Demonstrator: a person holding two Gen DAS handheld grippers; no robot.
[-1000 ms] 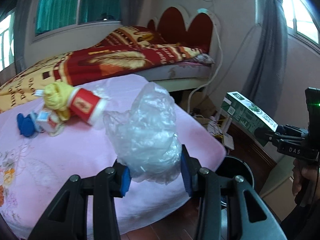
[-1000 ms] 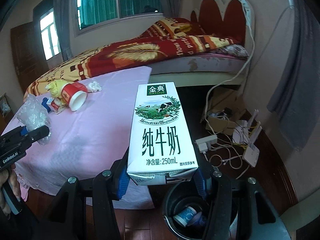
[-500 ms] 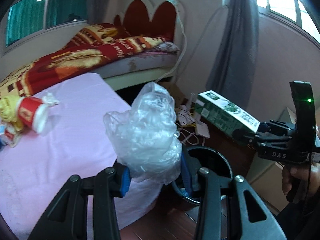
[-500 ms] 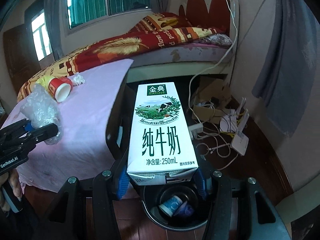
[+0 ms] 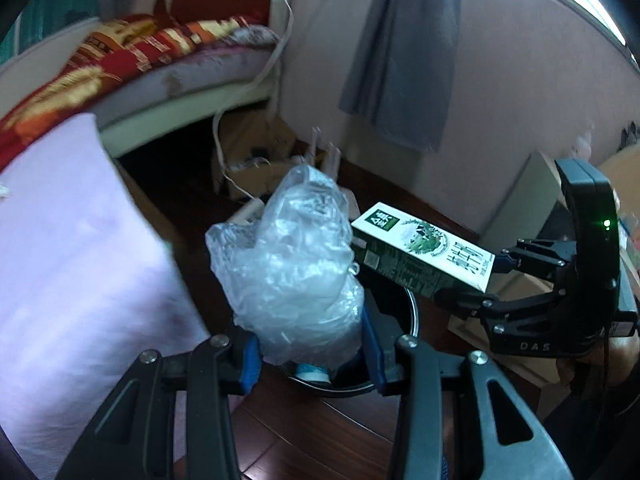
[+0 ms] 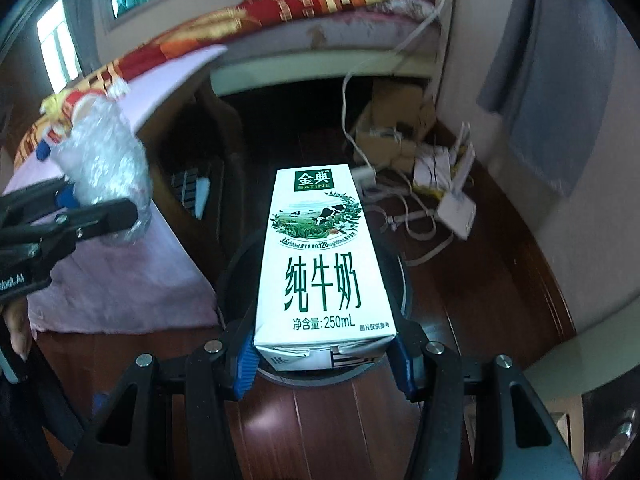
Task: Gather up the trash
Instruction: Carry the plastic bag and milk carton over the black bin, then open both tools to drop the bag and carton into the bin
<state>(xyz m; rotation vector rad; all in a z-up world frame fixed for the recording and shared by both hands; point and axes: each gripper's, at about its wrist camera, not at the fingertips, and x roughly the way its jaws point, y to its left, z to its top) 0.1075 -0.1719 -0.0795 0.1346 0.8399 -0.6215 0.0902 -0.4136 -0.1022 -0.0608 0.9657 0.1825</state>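
Note:
My left gripper [image 5: 311, 354] is shut on a crumpled clear plastic bag [image 5: 290, 268] and holds it above the near rim of a black trash bin [image 5: 412, 312] on the floor. My right gripper [image 6: 323, 358] is shut on a white and green 250 mL milk carton [image 6: 322, 264], held flat over the same bin [image 6: 232, 272]. The carton [image 5: 420, 254] and the right gripper [image 5: 472, 280] also show in the left wrist view, right of the bag. The bag [image 6: 106, 164] and left gripper [image 6: 100, 204] show at the left of the right wrist view. Some trash lies in the bin.
A table with a pink cloth [image 5: 68, 240] stands left of the bin, with a red paper cup and other litter [image 6: 80, 104] on its far part. Cables, cardboard boxes and a white router [image 6: 456, 212] lie on the wooden floor behind the bin. A bed [image 6: 312, 12] stands beyond.
Both grippers have swung right and down, away from the pink table, and now hold the bag and the carton over the trash bin. Both stay shut on their loads.

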